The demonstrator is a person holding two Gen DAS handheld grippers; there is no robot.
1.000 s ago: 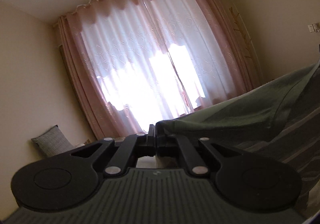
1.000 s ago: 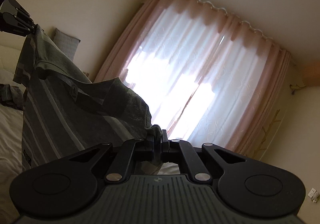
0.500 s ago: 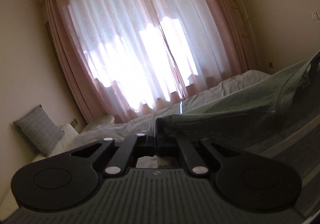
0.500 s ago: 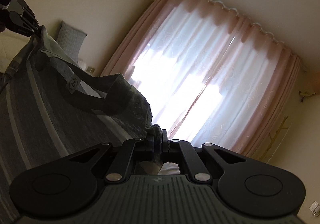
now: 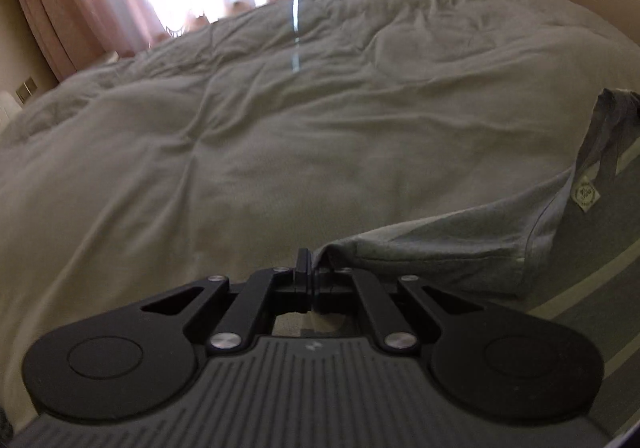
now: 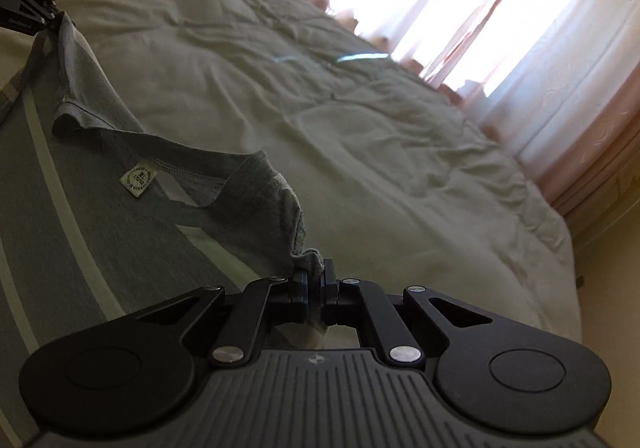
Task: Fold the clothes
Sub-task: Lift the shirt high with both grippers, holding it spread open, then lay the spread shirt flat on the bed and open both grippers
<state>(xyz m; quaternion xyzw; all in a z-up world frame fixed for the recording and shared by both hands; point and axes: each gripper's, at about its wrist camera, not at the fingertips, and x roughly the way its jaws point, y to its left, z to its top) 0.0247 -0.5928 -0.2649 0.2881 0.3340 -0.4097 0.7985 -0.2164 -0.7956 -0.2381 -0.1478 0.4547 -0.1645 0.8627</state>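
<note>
Black jaws of the left gripper [image 5: 309, 271] and right gripper [image 6: 316, 280] are each clamped on a shoulder edge of a grey striped shirt [image 6: 72, 208], stretched between them with its neck label [image 6: 138, 178] showing, above a bed's rumpled pale duvet [image 5: 260, 120] before pink curtains [image 6: 580, 96].

A rumpled pale duvet [image 5: 280, 136] (creased throughout) lies below pink curtains [image 6: 568, 60]

I saw a grey shirt [image 6: 80, 216] with pale stripes, its little label [image 6: 139, 180] cream with dark print. The bed cover [image 5: 280, 120] was plain off-white, the curtains [image 6: 580, 120] were dusty pink, and both claws [image 5: 308, 268] [image 6: 316, 276] were black.
</note>
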